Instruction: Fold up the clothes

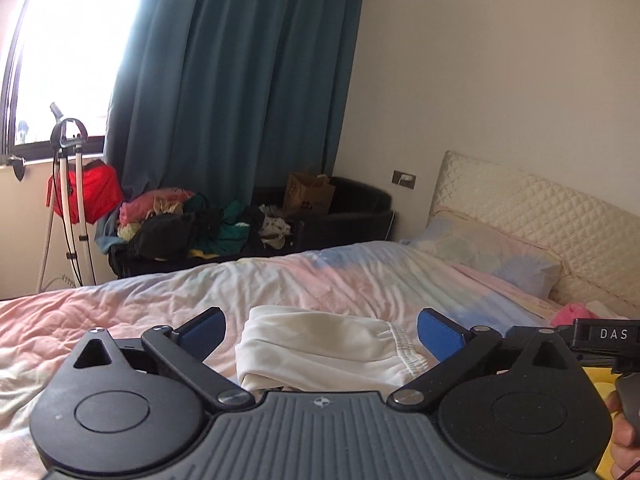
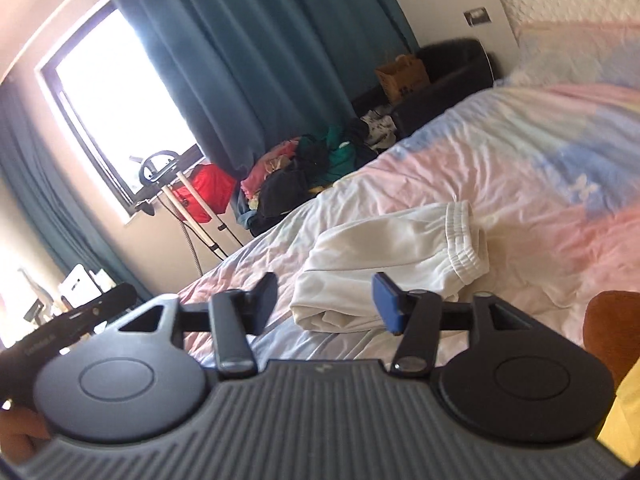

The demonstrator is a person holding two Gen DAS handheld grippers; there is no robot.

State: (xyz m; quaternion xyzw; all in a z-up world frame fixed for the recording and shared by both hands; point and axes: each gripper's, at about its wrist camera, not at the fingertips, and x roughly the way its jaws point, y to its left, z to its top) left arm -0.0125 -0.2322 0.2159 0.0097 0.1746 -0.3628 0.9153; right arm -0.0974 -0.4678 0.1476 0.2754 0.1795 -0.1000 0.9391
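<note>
A folded white garment with an elastic waistband (image 1: 320,350) lies on the pastel bedspread (image 1: 280,280). My left gripper (image 1: 322,330) hovers just short of it, wide open, its blue pads on either side of the fold with nothing held. In the right wrist view the same white garment (image 2: 392,256) lies ahead of my right gripper (image 2: 326,300), which is open and empty, slightly tilted, its blue pad (image 2: 386,300) near the fold's near edge. Part of the right gripper's body (image 1: 600,336) shows at the left view's right edge.
A pillow (image 1: 480,252) and quilted headboard (image 1: 540,216) lie at the right. Beyond the bed are a pile of clothes (image 1: 180,224), a black chair with a paper bag (image 1: 308,194), a garment steamer stand (image 1: 72,184) and a teal curtain (image 1: 240,80). Something pink (image 1: 576,312) sits by the pillow.
</note>
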